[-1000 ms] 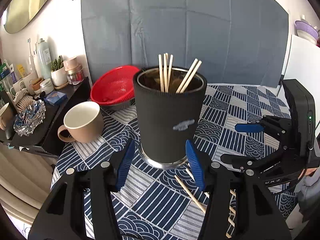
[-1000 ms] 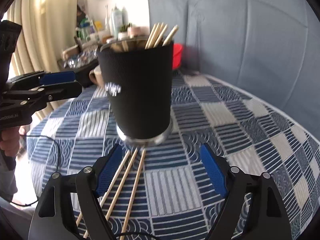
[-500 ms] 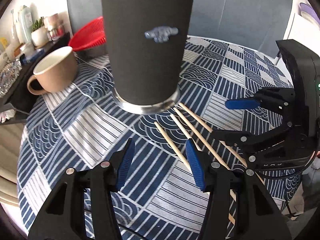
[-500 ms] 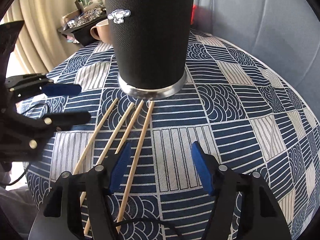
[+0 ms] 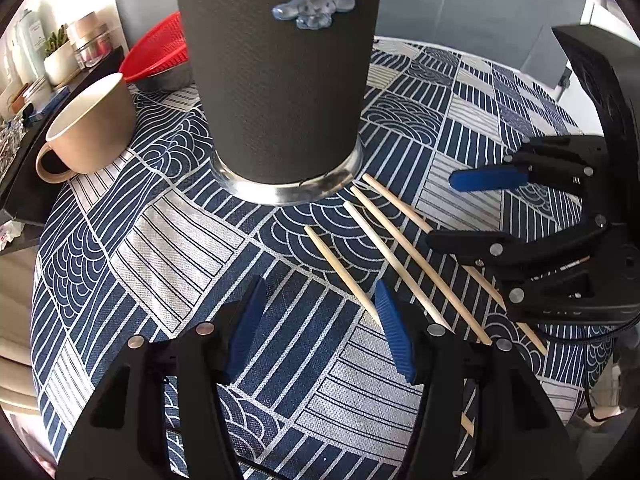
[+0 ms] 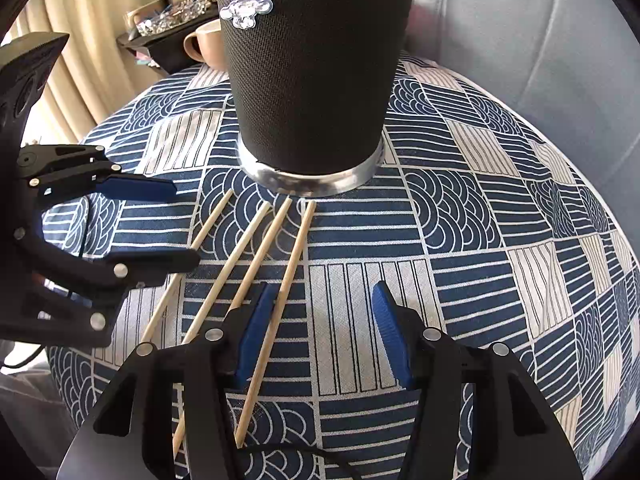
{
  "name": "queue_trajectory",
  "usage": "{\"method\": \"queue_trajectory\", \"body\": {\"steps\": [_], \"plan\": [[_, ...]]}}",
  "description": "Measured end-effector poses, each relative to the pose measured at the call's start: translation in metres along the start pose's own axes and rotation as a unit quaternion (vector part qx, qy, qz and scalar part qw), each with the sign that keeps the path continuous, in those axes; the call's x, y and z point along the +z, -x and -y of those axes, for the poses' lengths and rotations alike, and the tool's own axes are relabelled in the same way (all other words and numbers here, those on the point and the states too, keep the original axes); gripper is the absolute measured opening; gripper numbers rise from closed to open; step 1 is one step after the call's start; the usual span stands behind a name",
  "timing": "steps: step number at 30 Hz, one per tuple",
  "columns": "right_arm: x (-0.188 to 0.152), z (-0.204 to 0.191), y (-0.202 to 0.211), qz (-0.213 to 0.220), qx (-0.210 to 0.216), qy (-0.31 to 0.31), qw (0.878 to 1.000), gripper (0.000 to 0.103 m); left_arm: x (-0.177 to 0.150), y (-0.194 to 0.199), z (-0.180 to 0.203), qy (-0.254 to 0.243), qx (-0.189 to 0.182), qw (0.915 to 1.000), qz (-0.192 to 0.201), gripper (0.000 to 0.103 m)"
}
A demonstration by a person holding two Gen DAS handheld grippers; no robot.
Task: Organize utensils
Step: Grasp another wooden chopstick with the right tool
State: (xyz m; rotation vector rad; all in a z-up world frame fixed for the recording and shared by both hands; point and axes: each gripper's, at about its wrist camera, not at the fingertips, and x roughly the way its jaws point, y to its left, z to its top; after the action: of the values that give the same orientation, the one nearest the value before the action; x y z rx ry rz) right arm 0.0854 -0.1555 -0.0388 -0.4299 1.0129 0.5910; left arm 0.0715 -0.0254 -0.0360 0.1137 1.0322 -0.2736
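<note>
Four chopsticks point(image 6: 256, 264) are laid on the patterned tablecloth point(image 6: 460, 264) beside the black holder point(image 6: 316, 68). The right gripper point(image 6: 320, 328), just closing, apparently straddles one unpinched; the left gripper point(image 5: 320, 328) is held apart, empty.

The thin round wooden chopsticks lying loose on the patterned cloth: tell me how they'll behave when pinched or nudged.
The thin round wooden chopsticks look straight and rigid, so probably stiff and light. Being round, they may roll sideways if nudged. Lying flat on the blue patterned tablecloth, they likely give little height to pinch and could slip.
</note>
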Motion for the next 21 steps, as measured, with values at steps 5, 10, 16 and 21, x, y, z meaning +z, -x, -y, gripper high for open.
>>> {"method": "queue_trajectory", "body": {"steps": [5, 10, 16, 21], "plan": [[0.009, 0.004, -0.004, -0.028, 0.006, 0.003, 1.0, 0.048, 0.006, -0.002, 0.001, -0.022, 0.0, 0.9992, -0.033, 0.057], [0.013, 0.001, -0.005, -0.05, 0.037, 0.013, 0.998, 0.028, 0.007, -0.001, -0.001, -0.026, -0.002, 0.9987, -0.044, 0.042], [0.016, -0.005, -0.006, -0.059, 0.046, 0.037, 0.996, 0.013, 0.007, 0.001, -0.017, -0.008, -0.028, 0.9975, -0.064, 0.014], [0.016, -0.004, -0.006, -0.061, 0.061, 0.036, 0.996, 0.006, 0.006, 0.002, -0.024, 0.008, -0.046, 0.9962, -0.074, 0.009]]}}
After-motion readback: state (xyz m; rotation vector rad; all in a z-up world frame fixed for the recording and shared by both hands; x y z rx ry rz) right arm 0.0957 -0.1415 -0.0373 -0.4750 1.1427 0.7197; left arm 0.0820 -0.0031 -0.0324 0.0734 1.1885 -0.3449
